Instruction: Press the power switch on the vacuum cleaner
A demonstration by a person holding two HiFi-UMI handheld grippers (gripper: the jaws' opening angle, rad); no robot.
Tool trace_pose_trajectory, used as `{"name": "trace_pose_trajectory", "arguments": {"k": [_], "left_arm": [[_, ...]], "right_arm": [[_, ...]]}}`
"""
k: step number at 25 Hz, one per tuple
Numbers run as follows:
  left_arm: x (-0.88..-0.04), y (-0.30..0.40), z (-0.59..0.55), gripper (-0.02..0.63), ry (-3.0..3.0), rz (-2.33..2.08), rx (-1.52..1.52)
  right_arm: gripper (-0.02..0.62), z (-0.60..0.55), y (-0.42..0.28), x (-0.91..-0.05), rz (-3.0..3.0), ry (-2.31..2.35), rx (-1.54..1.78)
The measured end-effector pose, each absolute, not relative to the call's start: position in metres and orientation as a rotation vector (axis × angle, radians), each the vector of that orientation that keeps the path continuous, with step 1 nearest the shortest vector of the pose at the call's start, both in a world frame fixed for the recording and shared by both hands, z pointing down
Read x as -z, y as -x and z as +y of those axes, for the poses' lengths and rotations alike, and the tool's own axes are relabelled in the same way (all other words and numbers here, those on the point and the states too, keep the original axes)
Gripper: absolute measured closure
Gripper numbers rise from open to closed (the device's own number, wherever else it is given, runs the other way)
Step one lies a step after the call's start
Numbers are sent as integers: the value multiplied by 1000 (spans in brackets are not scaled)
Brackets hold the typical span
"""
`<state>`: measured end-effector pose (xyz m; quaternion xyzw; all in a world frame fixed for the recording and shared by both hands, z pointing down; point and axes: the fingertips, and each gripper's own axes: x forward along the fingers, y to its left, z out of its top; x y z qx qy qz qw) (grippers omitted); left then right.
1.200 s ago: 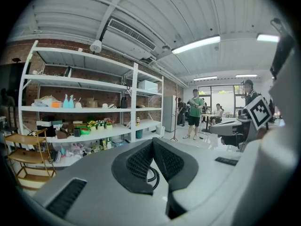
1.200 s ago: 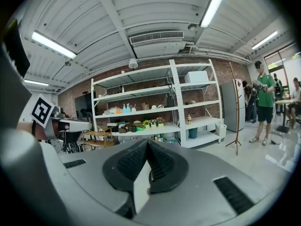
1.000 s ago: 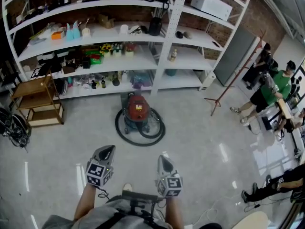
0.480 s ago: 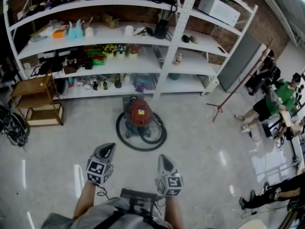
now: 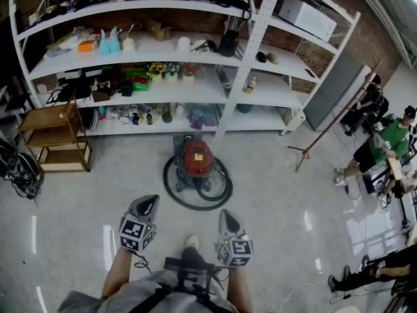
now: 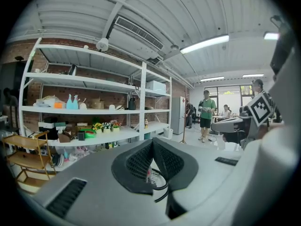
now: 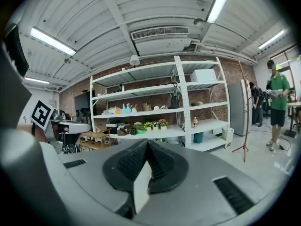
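A red vacuum cleaner [image 5: 196, 160] stands on the floor before the shelves, its black hose [image 5: 197, 194] coiled round its base. Both grippers hang well short of it, near the person's body. My left gripper [image 5: 146, 204] points up towards the vacuum, jaws together with nothing between them. My right gripper [image 5: 224, 214] sits beside it, also shut and empty. In the left gripper view the closed black pads [image 6: 153, 160] frame a sliver of the vacuum and hose. In the right gripper view the pads [image 7: 146, 163] meet at the tip.
White shelving [image 5: 228, 77] full of bottles and boxes runs along the brick wall. A wooden cart [image 5: 52, 135] stands at left, with a tangle of cables [image 5: 16, 168] near it. A red-brown stand [image 5: 329, 126] leans at right. People [image 5: 381, 145] stand at far right.
The view has shifted so the vacuum sits slightly lower and to the right in the head view. A foot now shows between the grippers. Both grippers stay shut.
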<state>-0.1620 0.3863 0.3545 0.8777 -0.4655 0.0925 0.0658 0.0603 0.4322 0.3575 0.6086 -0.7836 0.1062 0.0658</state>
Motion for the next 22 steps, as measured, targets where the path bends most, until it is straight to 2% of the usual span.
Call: {"name": "trace_pose_trajectory", "arguments": {"k": [22], "left_arm": [[-365, 149, 242, 598, -2590, -1471, -307]], "right_arm": [[583, 273, -83, -377, -2390, -1765, -367]]}}
